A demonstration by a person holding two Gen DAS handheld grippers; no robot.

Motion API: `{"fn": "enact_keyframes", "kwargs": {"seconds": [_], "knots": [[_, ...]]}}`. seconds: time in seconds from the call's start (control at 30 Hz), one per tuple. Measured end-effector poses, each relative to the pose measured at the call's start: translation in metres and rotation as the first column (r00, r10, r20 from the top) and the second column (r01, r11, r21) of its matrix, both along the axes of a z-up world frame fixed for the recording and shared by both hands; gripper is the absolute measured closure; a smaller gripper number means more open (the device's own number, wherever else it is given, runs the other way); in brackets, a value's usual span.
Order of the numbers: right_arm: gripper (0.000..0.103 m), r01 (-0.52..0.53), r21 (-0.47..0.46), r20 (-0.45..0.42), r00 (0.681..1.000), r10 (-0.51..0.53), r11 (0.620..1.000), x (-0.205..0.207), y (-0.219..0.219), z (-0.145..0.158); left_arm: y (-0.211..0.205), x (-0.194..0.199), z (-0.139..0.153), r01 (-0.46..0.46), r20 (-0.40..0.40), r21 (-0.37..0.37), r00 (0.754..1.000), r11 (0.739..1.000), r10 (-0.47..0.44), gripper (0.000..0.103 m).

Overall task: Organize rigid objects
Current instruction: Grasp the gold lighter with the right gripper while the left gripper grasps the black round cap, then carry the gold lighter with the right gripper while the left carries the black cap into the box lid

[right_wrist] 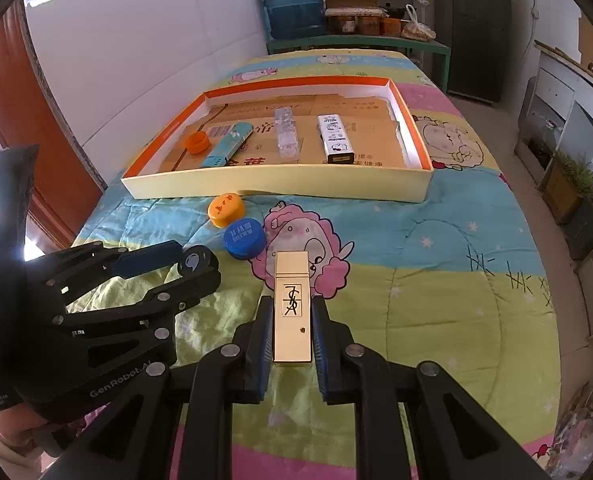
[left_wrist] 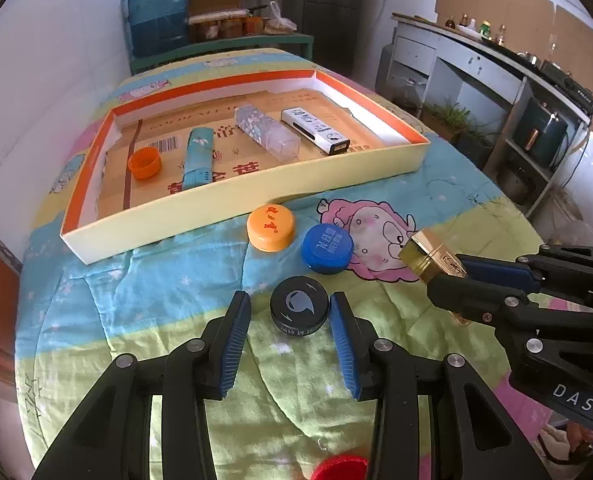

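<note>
1. Cartoon-printed quilt (right_wrist: 436,280) is bearing a shallow orange-rimmed cardboard tray (right_wrist: 280,190) at twelve o'clock.
2. My right gripper (right_wrist: 292,320) is clamping the gold rectangular lipstick case (right_wrist: 292,304), probably tray-bound.
3. My left gripper (left_wrist: 290,312) is straddling the round black tin (left_wrist: 299,310), half-open, not yet squeezing.

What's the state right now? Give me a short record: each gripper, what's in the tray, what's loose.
left gripper: open, fingers either side of the black cap
right gripper: shut on the gold case
tray: small orange cap, teal case, clear case, white case
loose on cloth: orange cap, blue cap, red cap
</note>
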State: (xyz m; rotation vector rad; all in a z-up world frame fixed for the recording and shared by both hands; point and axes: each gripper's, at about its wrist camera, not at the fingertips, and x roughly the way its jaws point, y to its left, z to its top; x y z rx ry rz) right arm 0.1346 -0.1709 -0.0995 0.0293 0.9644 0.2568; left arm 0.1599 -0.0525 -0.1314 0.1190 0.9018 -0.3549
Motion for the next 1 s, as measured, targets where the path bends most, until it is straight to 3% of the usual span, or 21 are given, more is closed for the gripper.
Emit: {"fn": "enact_keyframes", "kwargs": {"seconds": [0.17,0.23,0.63,1.0], "knots": [[0.085,0.004,0.004,-0.006,1.0,-0.004,1.0,0.002,-0.002,-0.002,-0.004,-0.002,-0.001,-0.006,0.028,0.037,1.0,0.999,0.005,0.062],[0.085,0.005,0.005,-0.006,1.0,-0.004,1.0,0.002,-0.002,-0.002,-0.005,-0.004,0.0,-0.006,0.033,0.039,0.999,0.999,0.004,0.072],[0.085,0.003,0.021,-0.011,1.0,-0.002,1.0,0.003,-0.003,-0.003,0.002,-0.005,0.008,-0.022,0.052,0.014,0.998,1.0,0.021,0.072],[0.085,-0.018,0.025,0.029,0.999,0.018,1.0,0.011,0.003,0.012,0.023,-0.001,0.035,-0.08,0.102,-0.035,0.991,0.996,0.083,0.072]]}}
